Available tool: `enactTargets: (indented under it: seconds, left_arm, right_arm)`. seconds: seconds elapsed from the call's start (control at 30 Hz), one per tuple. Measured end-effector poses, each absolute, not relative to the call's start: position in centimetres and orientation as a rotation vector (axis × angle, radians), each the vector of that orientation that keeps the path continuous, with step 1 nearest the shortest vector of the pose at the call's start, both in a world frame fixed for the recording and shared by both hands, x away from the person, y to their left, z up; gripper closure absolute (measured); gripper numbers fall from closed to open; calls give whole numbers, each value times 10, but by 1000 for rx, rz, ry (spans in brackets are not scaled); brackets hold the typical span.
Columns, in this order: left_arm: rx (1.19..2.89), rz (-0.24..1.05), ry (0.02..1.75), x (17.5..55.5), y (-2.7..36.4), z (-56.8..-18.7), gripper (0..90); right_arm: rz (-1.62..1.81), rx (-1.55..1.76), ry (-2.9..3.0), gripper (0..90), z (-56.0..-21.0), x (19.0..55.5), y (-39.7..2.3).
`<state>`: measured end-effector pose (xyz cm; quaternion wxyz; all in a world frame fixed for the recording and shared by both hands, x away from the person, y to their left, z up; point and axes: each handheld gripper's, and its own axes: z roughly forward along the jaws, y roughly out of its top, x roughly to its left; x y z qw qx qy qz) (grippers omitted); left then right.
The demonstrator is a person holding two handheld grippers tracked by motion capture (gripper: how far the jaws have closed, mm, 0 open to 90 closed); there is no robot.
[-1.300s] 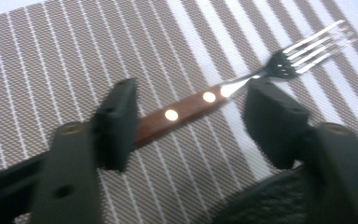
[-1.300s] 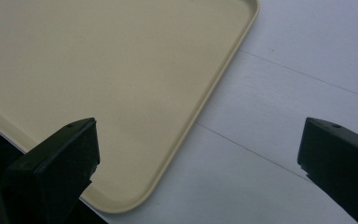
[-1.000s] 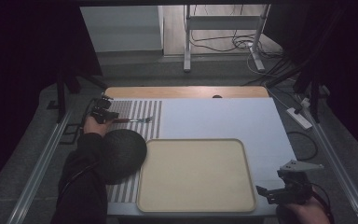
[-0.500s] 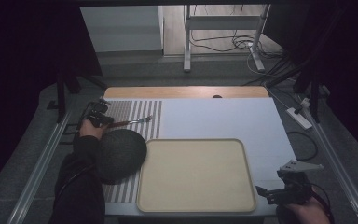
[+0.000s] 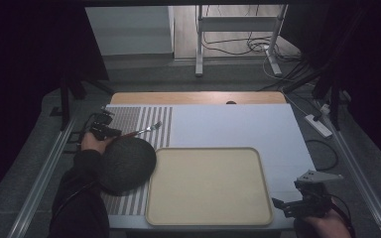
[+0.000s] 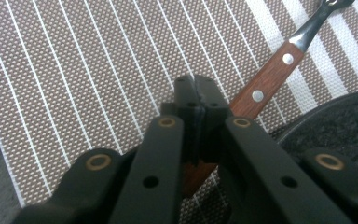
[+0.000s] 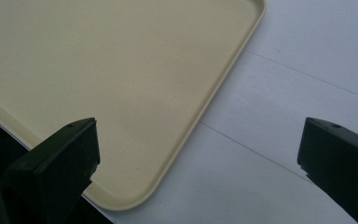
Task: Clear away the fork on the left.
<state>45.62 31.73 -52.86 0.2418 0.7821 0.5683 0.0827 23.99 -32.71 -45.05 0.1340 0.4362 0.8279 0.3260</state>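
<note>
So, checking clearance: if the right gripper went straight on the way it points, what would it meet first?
Probably the right gripper would meet the near corner of the cream rectangular plastic tray lying on the white table; depth is unclear.

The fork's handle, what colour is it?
Reddish-brown wood with silver rivets; the fork handle shows best in the left gripper view.
</note>
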Motion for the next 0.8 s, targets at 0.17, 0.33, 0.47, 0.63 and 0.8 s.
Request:
enactTargets:
  seconds: [0.17,0.33,0.47,0.63,0.8]
  left_arm:
    - [2099,245,1540,457,314,-522,636]
    - [2084,256,1508,460,305,-516,379]
    - [2093,255,1494,464,297,-515,179]
    - [2150,235,1460,469,283,-515,0]
    - [2203,222,1432,475,269,-518,0]
  right_arm:
    - [944,1256,2401,0,-450,240,-327]
    - [943,1253,2402,0,-450,239,-327]
    - [943,1252,2403,0,-451,239,-327]
    - [944,1253,2404,0,-451,239,-327]
    - [944,1249,2405,0,-451,239,-327]
